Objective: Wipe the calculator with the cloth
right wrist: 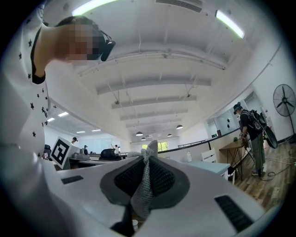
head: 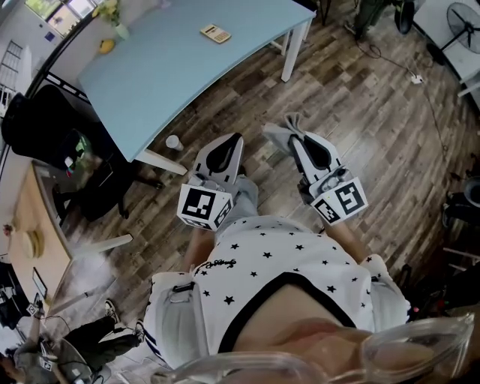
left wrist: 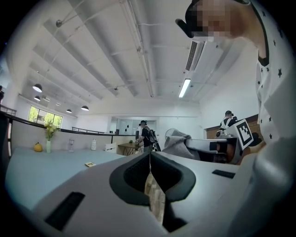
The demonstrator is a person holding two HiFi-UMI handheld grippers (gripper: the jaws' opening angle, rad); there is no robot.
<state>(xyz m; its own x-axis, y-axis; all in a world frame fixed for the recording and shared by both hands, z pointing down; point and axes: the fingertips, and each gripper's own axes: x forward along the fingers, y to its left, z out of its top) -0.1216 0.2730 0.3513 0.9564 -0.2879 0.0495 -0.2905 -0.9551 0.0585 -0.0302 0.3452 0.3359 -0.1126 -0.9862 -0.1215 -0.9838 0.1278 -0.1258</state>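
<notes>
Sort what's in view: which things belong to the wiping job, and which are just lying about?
Job: calculator on the blue table; cloth, clamped in the right gripper; left gripper, shut and empty.
Lying about: flower vase and yellow object on the table; cup on the floor; fan.

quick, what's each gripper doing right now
Left gripper: jaws closed, nothing between them.
Right gripper: jaws closed on the grey cloth.

Bright, even overhead strip lights (left wrist: 184,87); fisheye warping, dark vignette corners.
</notes>
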